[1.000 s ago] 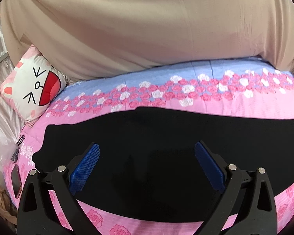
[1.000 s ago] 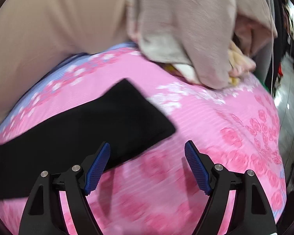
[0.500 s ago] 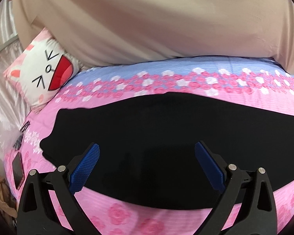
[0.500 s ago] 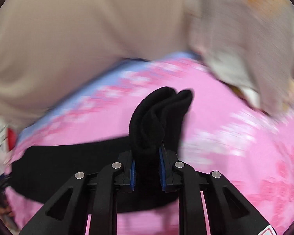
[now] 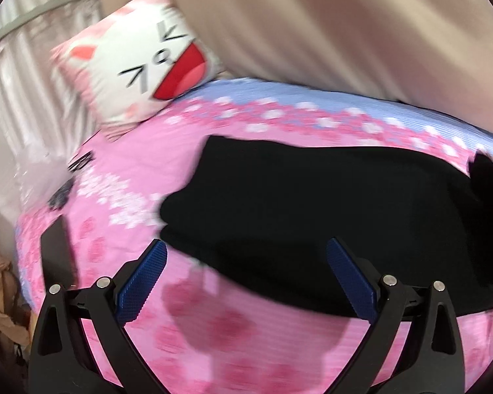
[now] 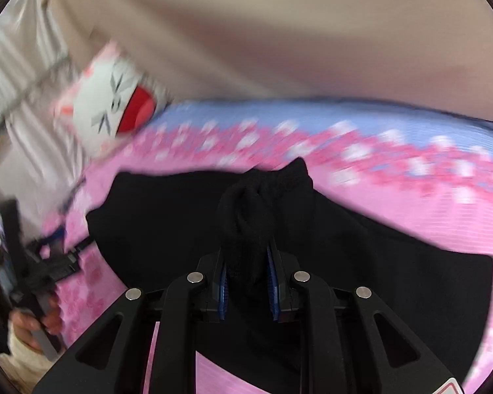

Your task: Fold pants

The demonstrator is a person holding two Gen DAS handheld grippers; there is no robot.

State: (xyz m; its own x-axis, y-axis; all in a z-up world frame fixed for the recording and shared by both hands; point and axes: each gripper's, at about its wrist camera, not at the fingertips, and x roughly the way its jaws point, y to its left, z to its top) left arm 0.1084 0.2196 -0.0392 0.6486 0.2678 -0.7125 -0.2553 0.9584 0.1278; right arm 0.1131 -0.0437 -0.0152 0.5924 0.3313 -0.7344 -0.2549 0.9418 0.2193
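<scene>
since a second ago my right gripper (image 6: pixel 246 282) has gone from spread wide over the bedspread to clenched on a bunched end of the black pants (image 6: pixel 256 210); the cloth stands up in a lump between its blue pads (image 6: pixel 223 290) and trails off to the right. in the right wrist view the cartoon pillow (image 6: pixel 115 111) has come into sight at far left, where earlier a heap of beige clothes lay at far right; that heap is gone from view. my left gripper (image 5: pixel 246 279) is released as before, jaws wide, nothing between them. its view has shifted: the pants (image 5: pixel 328 216) sat across the whole middle, now their end lies right of centre, with bare pink cloth under the left pad (image 5: pixel 141 285).

both views are motion-blurred. no brand or label can be read; the pillow (image 5: pixel 141 62) bears only a drawn cat face with an open red mouth.

the pants lie flat across the pink flowered bedspread (image 5: pixel 246 354), which turns blue at its far edge. a beige curtain (image 5: pixel 345 23) hangs behind. a dark flat object (image 5: pixel 57 256) lies at the near left edge of the bed. in the right wrist view a hand (image 6: pixel 33 325) at near left grips the other tool's handle.
</scene>
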